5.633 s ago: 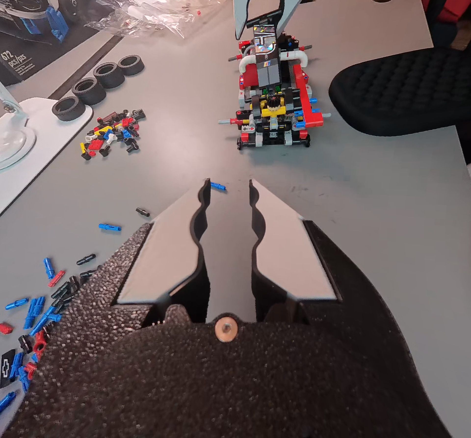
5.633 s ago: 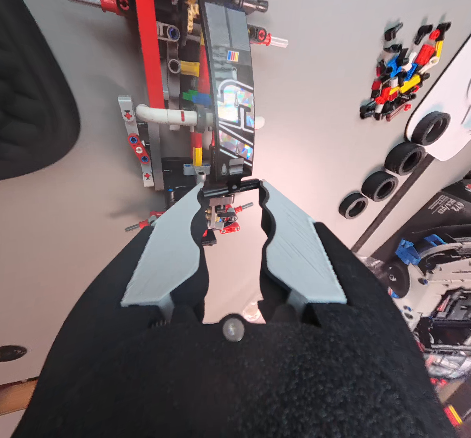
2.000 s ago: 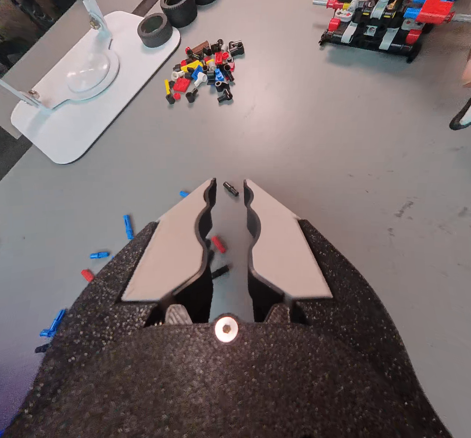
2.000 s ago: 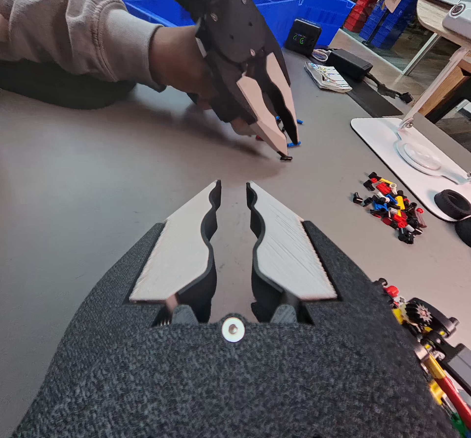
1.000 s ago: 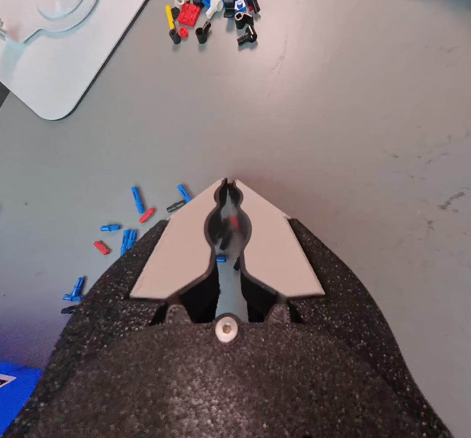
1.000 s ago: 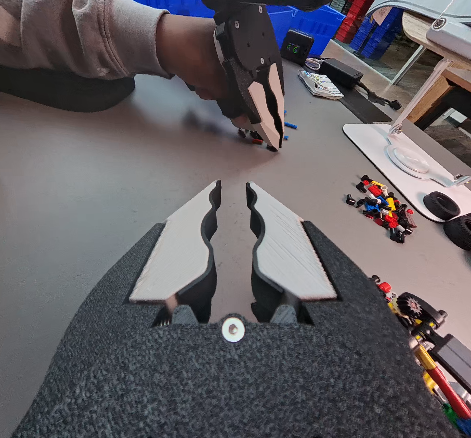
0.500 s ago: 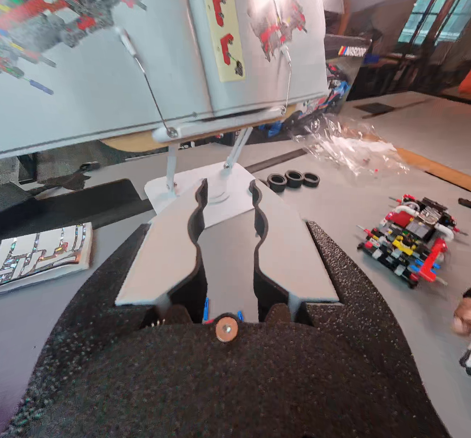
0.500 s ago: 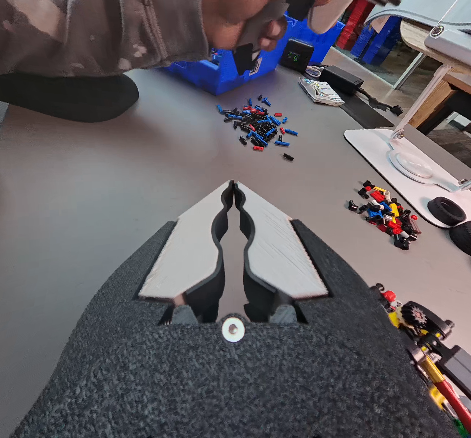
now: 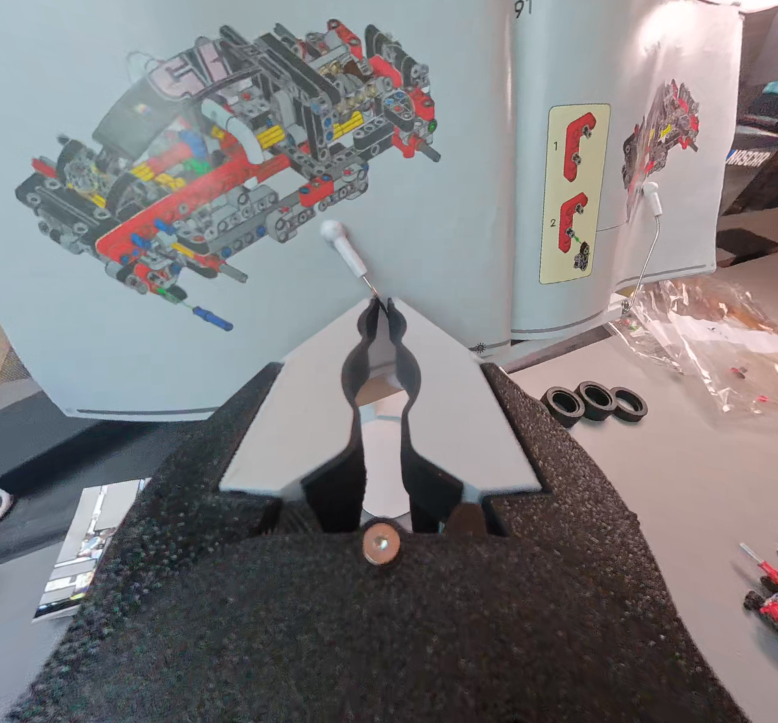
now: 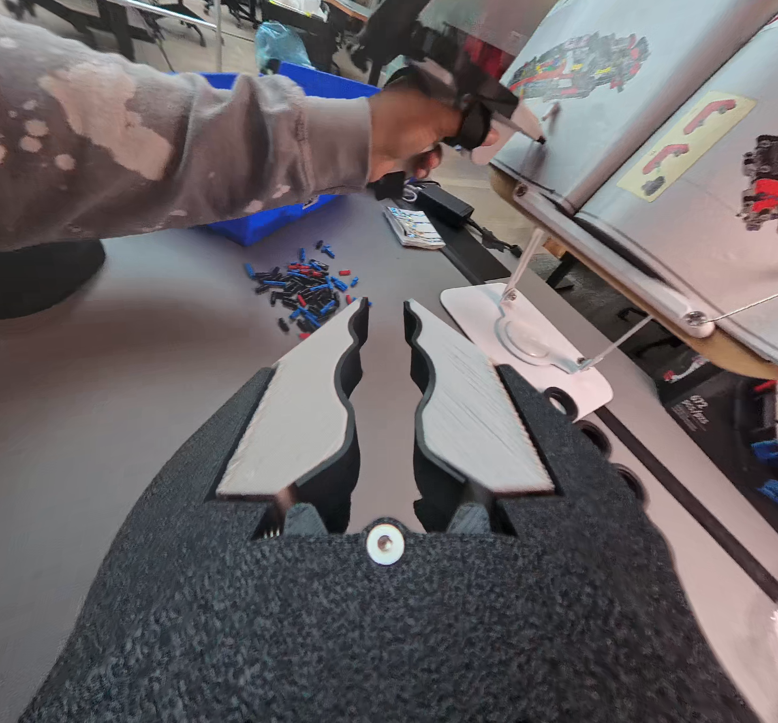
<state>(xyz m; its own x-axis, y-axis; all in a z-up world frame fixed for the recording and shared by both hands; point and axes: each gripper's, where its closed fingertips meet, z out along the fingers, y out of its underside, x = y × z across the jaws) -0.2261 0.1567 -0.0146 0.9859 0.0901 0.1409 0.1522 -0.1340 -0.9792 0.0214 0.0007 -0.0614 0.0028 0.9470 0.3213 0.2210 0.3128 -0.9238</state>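
Observation:
My left gripper point(image 9: 381, 304) is raised in front of an open instruction booklet point(image 9: 252, 155) on a stand. It is shut, its tips pinched on the thin wire of the white-capped page holder point(image 9: 343, 246) that lies across the page. The right wrist view shows it point(image 10: 526, 130) against the same booklet point(image 10: 610, 84), held by a hand in a grey sleeve point(image 10: 168, 147). My right gripper point(image 10: 385, 307) is open and empty, low over the grey table point(image 10: 126, 345). Nearest to it is a pile of small blue, black and red pins point(image 10: 303, 286).
Three black tyres point(image 9: 595, 402) and a crumpled clear bag point(image 9: 715, 336) lie to the right of the stand. Part of a brick car point(image 9: 764, 606) shows at the right edge. A blue bin point(image 10: 286, 214), a sticker sheet point(image 10: 414, 227), a power brick point(image 10: 444, 204) and the white stand base point(image 10: 526, 345) lie beyond my right gripper. The left gripper's tips are roughly 30 centimetres from the right gripper's.
My left gripper left the pins on the table, rose open to the booklet and has now shut on the page-holder wire. My right gripper was shut half a second ago and is now open.

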